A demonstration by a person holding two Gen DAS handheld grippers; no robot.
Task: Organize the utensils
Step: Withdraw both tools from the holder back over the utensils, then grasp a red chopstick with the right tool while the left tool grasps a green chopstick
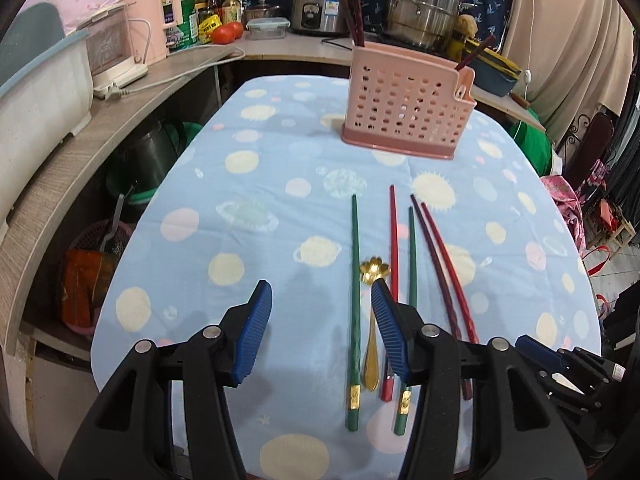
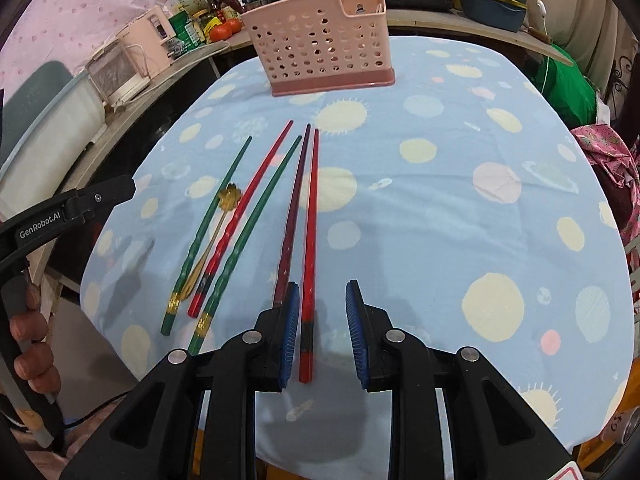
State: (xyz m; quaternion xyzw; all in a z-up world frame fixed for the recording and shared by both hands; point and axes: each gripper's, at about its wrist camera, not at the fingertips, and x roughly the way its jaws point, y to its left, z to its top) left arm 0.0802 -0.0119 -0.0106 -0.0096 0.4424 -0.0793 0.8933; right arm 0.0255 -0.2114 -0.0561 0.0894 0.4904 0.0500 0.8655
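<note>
A pink perforated utensil holder (image 1: 406, 110) stands at the far side of the blue spotted tablecloth; it also shows in the right wrist view (image 2: 320, 46). Dark red chopsticks (image 1: 356, 8) stick up out of it. On the cloth lie two green chopsticks (image 1: 354, 300), a red chopstick (image 1: 394, 248), a dark red pair (image 1: 444, 264) and a gold flower-headed spoon (image 1: 372, 320). My left gripper (image 1: 322, 300) is open above the left green chopstick and spoon. My right gripper (image 2: 322, 300) is open, its jaws straddling the rightmost red chopstick (image 2: 311, 240).
A curved wooden counter (image 1: 132, 96) runs along the left and back with a pink appliance (image 1: 152, 24), bottles, tomatoes (image 1: 226, 33), a rice cooker (image 1: 320, 4) and steel pots (image 1: 424, 4). A white tub (image 1: 36, 88) sits left. The table edge (image 1: 120, 280) drops off to clutter below.
</note>
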